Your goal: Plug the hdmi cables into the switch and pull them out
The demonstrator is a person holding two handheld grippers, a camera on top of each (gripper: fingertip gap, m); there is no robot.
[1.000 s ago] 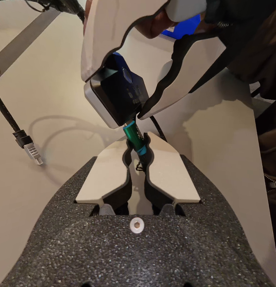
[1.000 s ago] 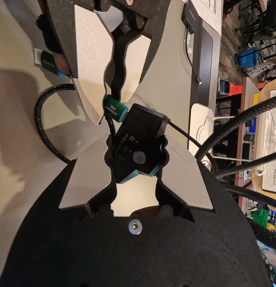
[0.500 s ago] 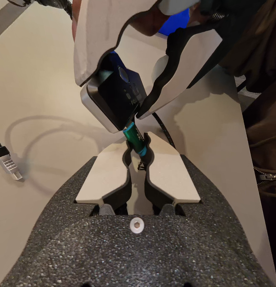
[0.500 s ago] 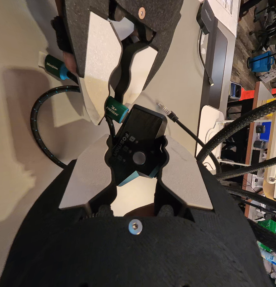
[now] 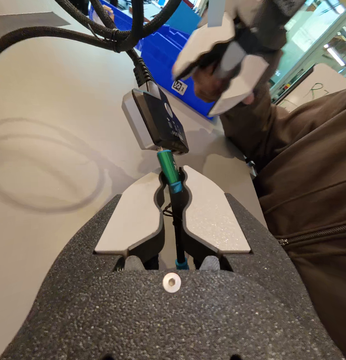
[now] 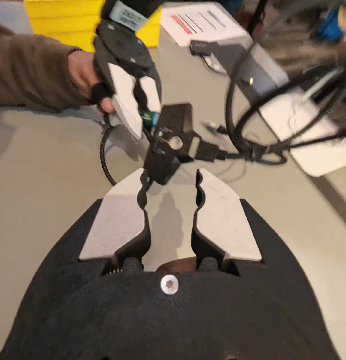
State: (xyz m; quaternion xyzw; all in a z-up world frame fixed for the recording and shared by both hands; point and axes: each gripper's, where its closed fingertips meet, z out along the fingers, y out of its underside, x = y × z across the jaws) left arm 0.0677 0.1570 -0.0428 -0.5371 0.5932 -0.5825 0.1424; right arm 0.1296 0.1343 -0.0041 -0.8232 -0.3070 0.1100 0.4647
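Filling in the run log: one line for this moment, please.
left gripper: jaws shut on green cable plug, plugged into black switch box | right gripper: jaws open, off box

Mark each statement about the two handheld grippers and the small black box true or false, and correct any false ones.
1. The left gripper grips a green plug. True.
2. The right gripper is clamped on the black box. False: its fingers stand apart, off the box.
3. A thick black cable is plugged into the box. True.
4. The bins behind the left gripper are red. False: yellow.
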